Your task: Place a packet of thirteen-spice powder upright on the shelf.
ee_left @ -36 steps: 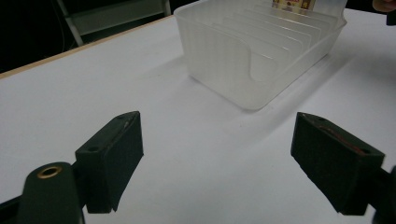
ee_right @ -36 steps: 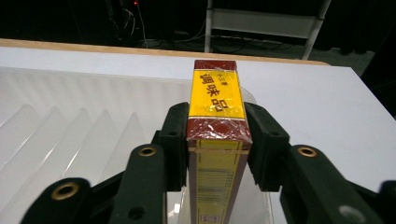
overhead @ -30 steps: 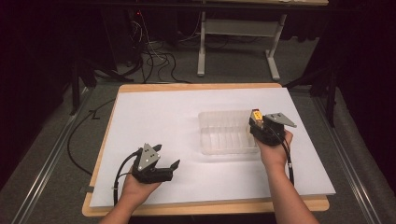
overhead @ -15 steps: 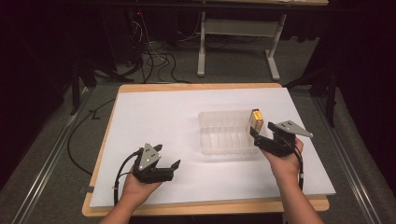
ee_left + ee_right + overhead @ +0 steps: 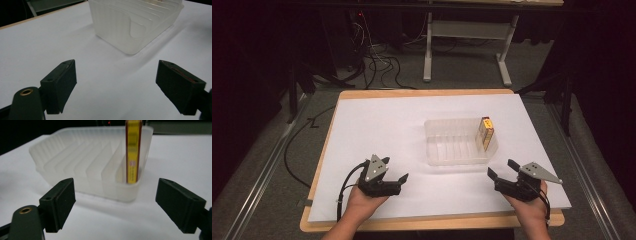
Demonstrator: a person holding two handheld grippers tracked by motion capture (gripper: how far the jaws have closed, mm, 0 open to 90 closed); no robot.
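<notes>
One white sheet (image 5: pixel 387 130) over wooden tabletop (image 5: pixel 422 93)

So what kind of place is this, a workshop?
Probably a lab or test room set up for recording. A board covered in white paper sits on a dark carpeted floor, loose cables trail behind, and a metal desk frame stands at the back.

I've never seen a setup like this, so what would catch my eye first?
Probably the yellow box, standing on edge in the right-end slot of the clear ribbed tray on the white table. Next, the two black hand-held tools near the front edge: the left tool and right tool, both open and empty.
</notes>
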